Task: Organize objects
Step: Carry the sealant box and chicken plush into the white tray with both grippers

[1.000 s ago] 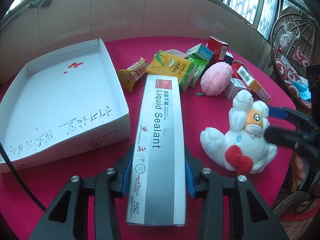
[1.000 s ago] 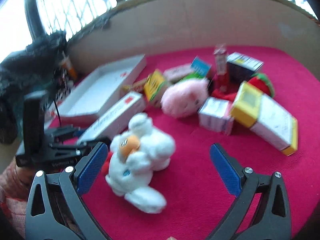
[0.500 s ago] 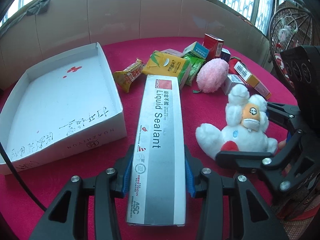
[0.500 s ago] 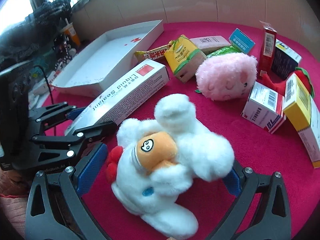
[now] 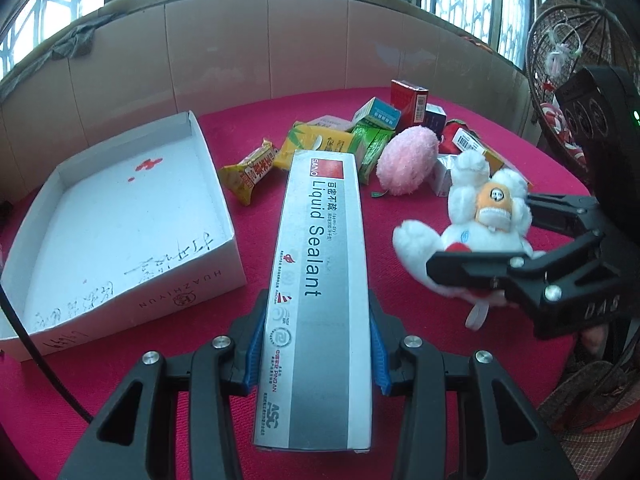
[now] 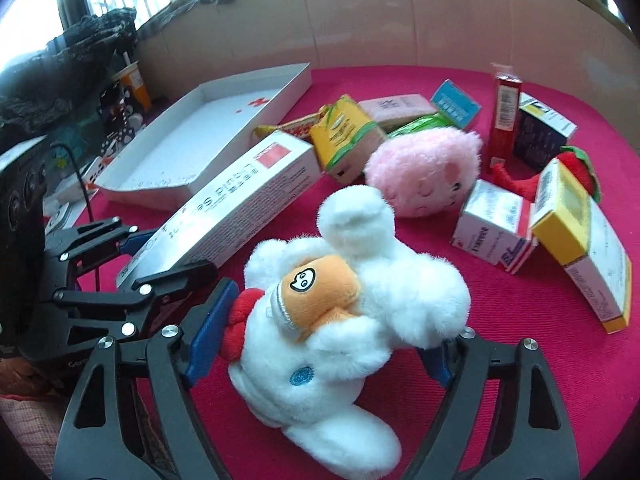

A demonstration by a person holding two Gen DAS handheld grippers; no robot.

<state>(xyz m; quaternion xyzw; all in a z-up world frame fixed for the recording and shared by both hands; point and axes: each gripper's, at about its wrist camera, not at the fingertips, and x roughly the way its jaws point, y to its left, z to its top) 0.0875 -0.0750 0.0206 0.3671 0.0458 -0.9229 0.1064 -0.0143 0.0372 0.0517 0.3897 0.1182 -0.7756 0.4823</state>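
Since a second ago the right gripper has come in around the white plush toy, which then lay ahead of wide-spread jaws and now sits between them; its jaws are closing, the left blue pad against the toy's red bow and the right pad buried in the white fur, so the grip looks begun though not firm. In the left wrist view the same gripper reaches in from the right edge with the toy lying on the red tablecloth between its black fingers. The left gripper holds as before: its jaws stand narrow, blue pads pressed on both long sides of the Liquid Sealant box, which points away from the camera with its far end near the clutter. Just left of that box lies the empty white cardboard tray, handwriting on its floor. Beyond the box's far end lie a yellow snack packet, a yellow tea box and a green packet. Behind the white toy rests a pink plush ball, with small medicine cartons, a red carton standing upright and a red plush strawberry to its right.
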